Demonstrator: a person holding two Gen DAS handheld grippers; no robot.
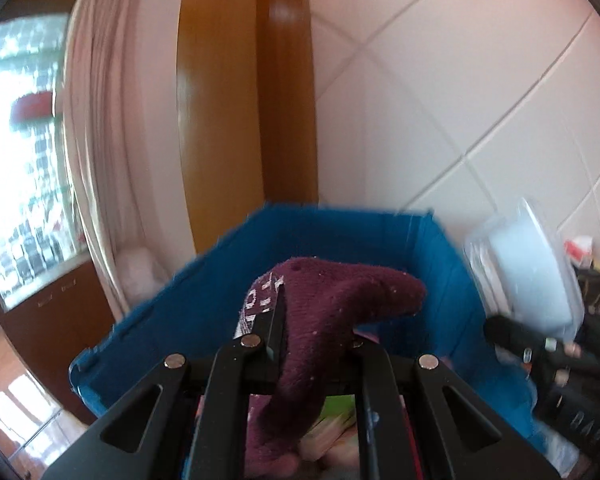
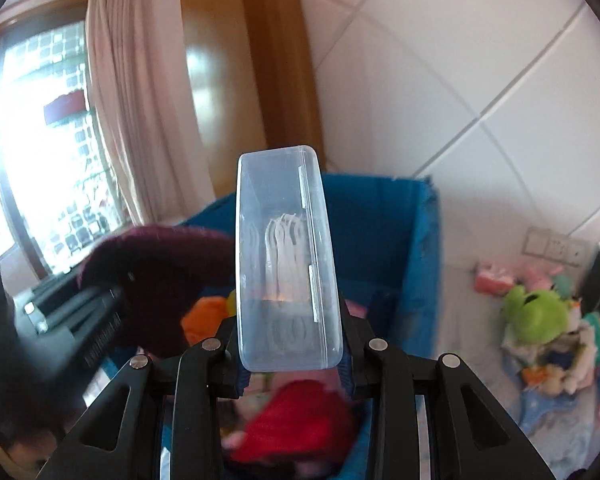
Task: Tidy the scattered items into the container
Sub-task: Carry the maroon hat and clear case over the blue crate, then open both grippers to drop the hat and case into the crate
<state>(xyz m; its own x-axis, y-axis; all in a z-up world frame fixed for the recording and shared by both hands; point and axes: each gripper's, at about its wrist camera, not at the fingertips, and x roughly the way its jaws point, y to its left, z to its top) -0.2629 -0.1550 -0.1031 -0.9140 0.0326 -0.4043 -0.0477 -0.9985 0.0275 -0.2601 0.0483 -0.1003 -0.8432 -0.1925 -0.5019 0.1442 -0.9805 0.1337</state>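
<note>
My left gripper is shut on a dark maroon sock and holds it over the open blue fabric bin. My right gripper is shut on a clear plastic box of floss picks, held upright above the same blue bin. The sock and the left gripper show at the left of the right wrist view. The clear box and the right gripper show at the right of the left wrist view. Inside the bin lie a red item, an orange item and other soft things.
A green plush toy and several small toys lie on the bed surface to the right of the bin. A white tiled wall stands behind. A wooden door frame, a curtain and a window are at the back left.
</note>
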